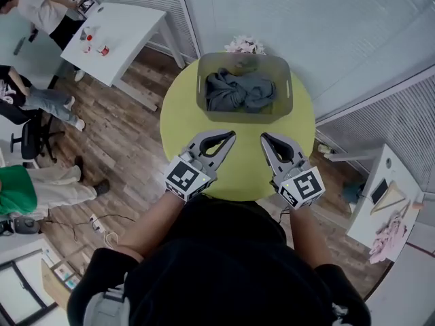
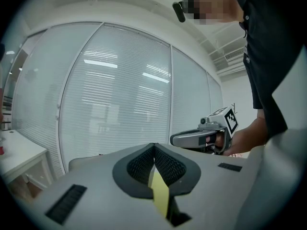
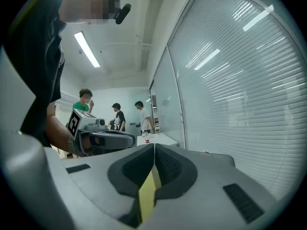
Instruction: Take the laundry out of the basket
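A grey basket (image 1: 284, 92) stands at the far side of a round yellow-green table (image 1: 183, 117). Crumpled dark grey laundry (image 1: 239, 90) lies inside it. My left gripper (image 1: 233, 134) hovers over the table's near half, jaws shut and empty, tips pointing toward the basket. My right gripper (image 1: 264, 136) hovers beside it, also shut with nothing held. In the left gripper view the jaws (image 2: 153, 146) meet at the tip, and the right gripper (image 2: 207, 137) shows to the right. In the right gripper view the jaws (image 3: 154, 145) are closed too, with the left gripper (image 3: 100, 135) at left.
Glass walls with blinds (image 1: 306, 19) rise behind the table. A white table (image 1: 122, 36) with small items stands at the upper left, people (image 1: 41, 9) near it. Another white surface with pink cloth (image 1: 387, 236) is at the right. The floor is wood (image 1: 129, 148).
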Action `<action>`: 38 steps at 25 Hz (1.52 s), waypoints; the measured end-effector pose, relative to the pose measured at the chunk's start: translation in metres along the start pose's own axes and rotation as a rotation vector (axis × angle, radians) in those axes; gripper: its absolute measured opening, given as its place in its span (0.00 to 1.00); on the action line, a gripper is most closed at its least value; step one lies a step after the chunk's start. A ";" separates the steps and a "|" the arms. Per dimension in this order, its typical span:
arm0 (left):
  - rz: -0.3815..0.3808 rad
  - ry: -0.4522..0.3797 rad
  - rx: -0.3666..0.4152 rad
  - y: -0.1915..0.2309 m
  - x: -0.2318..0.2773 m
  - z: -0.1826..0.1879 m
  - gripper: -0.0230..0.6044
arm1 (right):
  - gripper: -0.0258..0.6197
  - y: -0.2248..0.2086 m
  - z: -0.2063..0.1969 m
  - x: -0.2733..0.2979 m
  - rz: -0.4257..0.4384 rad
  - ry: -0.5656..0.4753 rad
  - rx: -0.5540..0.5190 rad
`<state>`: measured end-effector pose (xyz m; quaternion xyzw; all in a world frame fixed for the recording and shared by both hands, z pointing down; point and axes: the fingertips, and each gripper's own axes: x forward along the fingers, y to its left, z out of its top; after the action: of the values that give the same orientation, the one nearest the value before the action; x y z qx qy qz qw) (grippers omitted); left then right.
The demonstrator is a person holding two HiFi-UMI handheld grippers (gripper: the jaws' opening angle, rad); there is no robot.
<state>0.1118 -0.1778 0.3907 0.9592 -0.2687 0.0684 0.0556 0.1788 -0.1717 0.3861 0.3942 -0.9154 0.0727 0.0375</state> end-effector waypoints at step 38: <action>0.170 -0.014 0.003 0.169 0.091 -0.037 0.05 | 0.08 -0.120 -0.095 0.179 0.313 0.570 -0.419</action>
<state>0.0968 -0.3621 0.4537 0.9335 -0.3493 0.0664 0.0463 0.1446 -0.3661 0.5153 0.1974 -0.9124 -0.0047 0.3585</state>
